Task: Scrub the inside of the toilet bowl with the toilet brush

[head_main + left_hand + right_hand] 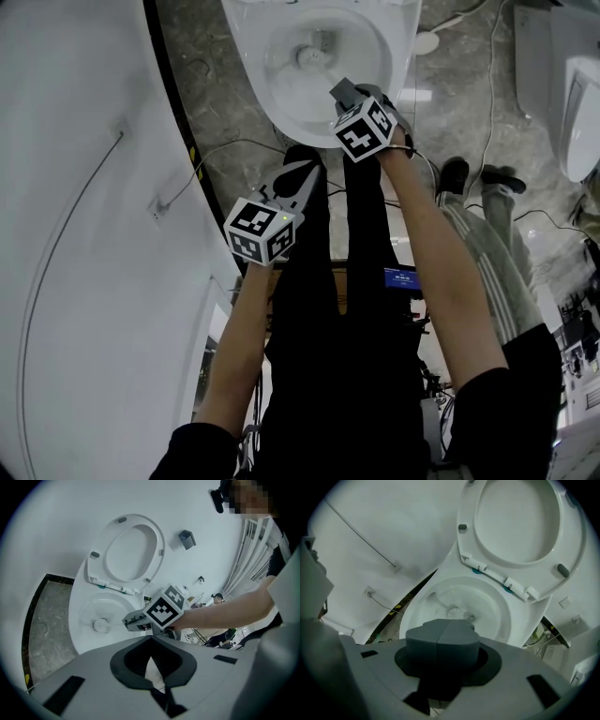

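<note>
The white toilet bowl [274, 105] is open, its seat [133, 550] [520, 527] raised against the wall. The white toilet brush head [309, 54] [101, 625] [453, 612] sits low in the bowl near the drain. My right gripper [342, 91] [126, 620] [442, 639] reaches over the bowl's near rim, pointing at the brush head; its jaws are shut and hide the handle they hold. My left gripper [298, 173] [151, 667] hangs back from the bowl over the person's black trousers, jaws slightly open, holding nothing.
A white curved wall [75, 234] edged with a black-and-yellow strip [187, 150] runs along the left. Cables [225, 148] cross the marbled floor. Another person's shoes [469, 173] stand at the right, beside a white fixture [581, 112]. A small dark box [186, 539] is on the wall.
</note>
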A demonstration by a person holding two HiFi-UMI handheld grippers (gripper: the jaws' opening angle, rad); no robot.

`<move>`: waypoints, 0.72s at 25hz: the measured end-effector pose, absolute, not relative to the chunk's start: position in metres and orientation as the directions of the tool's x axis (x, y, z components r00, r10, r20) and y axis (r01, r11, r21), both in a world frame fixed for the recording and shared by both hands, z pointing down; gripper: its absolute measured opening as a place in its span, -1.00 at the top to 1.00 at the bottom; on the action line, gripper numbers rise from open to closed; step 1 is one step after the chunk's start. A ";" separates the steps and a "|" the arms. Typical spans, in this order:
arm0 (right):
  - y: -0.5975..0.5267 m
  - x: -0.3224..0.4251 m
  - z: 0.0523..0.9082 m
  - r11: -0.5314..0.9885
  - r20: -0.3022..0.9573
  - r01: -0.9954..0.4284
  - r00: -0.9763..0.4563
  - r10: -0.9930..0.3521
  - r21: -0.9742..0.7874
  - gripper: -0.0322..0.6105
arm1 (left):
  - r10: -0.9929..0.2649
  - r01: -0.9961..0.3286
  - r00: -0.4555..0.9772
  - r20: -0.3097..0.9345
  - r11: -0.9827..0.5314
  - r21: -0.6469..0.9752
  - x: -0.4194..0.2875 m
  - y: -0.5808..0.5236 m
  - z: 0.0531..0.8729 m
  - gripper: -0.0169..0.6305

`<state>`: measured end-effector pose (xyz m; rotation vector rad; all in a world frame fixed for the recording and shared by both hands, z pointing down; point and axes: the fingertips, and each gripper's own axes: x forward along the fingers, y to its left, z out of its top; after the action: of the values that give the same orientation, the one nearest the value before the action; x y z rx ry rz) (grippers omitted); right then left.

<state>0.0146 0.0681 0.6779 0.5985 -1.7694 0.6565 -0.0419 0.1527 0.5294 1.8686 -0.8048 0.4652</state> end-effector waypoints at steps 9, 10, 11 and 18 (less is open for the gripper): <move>0.102 0.024 0.667 0.802 0.963 -0.585 -0.264 -0.049 -0.120 0.41 | -0.354 -0.716 0.695 0.626 -0.262 0.647 -0.043 0.140 0.532 0.93; 0.106 0.026 0.666 0.820 0.965 -0.562 -0.256 -0.048 -0.109 0.41 | -0.354 -0.716 0.695 0.626 -0.263 0.647 -0.043 0.140 0.532 0.93; 0.109 0.028 0.665 0.836 0.968 -0.540 -0.248 -0.046 -0.098 0.41 | -0.354 -0.716 0.695 0.626 -0.264 0.646 -0.043 0.140 0.531 0.93; 0.126 0.045 0.666 0.922 0.981 -0.386 -0.183 -0.071 -0.006 0.41 | -0.381 -0.724 0.685 0.622 -0.257 0.640 -0.048 0.133 0.528 0.93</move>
<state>0.0450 0.1262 0.6658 0.3461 -1.7430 0.2920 -0.0481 0.1326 0.5278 1.8758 -0.8660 0.4213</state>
